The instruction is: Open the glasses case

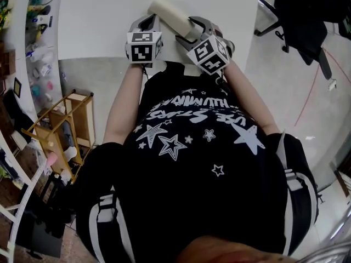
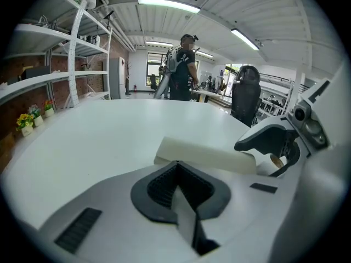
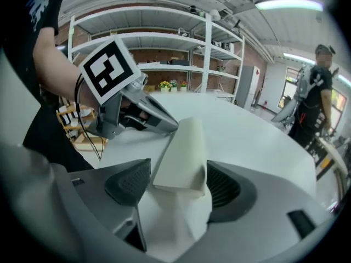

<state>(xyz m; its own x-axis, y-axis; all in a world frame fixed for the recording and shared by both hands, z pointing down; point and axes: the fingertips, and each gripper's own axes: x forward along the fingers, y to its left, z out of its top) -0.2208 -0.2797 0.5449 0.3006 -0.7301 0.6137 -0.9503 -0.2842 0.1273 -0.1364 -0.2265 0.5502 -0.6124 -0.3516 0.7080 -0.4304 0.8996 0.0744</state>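
Two grey hand-held tools meet at the cream, oblong, hard-shell glasses case (image 1: 170, 12), which lies closed on the white tabletop (image 1: 93, 21) near its front edge. The right gripper (image 3: 178, 182) has its jaws spread around the case's near end, with a gap at one pad. The left gripper (image 2: 178, 186) has its jaws pressed together on nothing, its tips just beside the case. Well beyond the case stands a person in dark clothes (image 2: 184, 70).

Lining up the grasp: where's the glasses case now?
Head view: the glasses case lies on the white table, one end between the right gripper's open jaws, the left gripper just left of it.
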